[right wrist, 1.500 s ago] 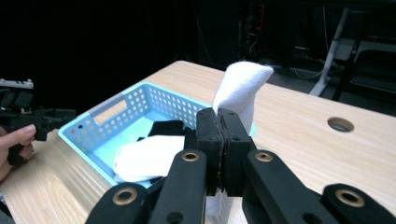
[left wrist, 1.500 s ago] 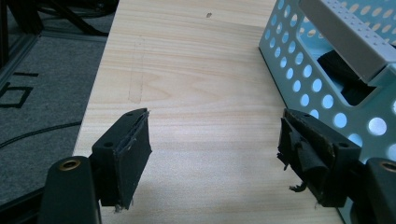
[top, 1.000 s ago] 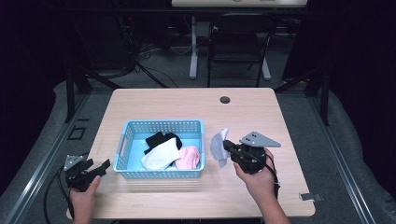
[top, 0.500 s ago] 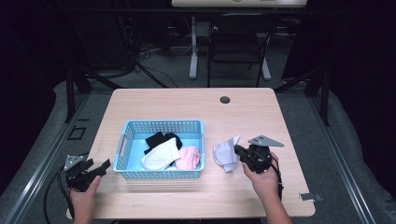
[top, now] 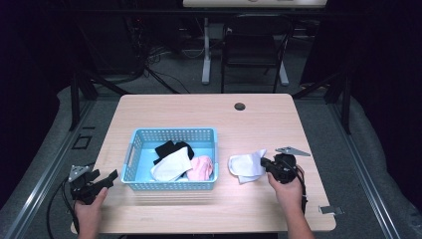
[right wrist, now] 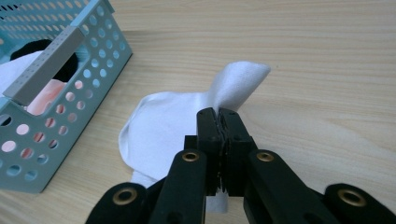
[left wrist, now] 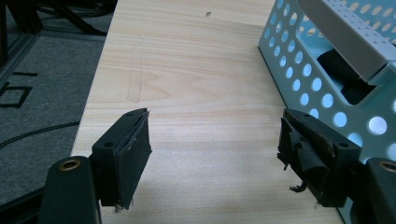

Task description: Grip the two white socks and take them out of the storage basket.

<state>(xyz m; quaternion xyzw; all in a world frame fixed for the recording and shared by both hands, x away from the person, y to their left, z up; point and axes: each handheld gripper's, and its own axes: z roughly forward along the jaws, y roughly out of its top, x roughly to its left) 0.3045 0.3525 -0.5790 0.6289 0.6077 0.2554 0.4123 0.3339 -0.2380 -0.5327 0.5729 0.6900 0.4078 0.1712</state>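
Lowered since the earlier frame, the white sock [right wrist: 177, 121] now lies on the bench [top: 259, 119], just right of the basket [top: 171, 134]. Right gripper [right wrist: 218, 116] jaws are closed, pinching a fold of the sock. Left gripper [left wrist: 215, 144] rests at the near left corner, jaws open and holding nothing. Farther in, the basket holds black, white and pink garments.

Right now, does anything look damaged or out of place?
The left gripper has a frayed pad on one jaw, with torn black bits hanging off. Otherwise nothing: the white sock lies crumpled beside the basket.
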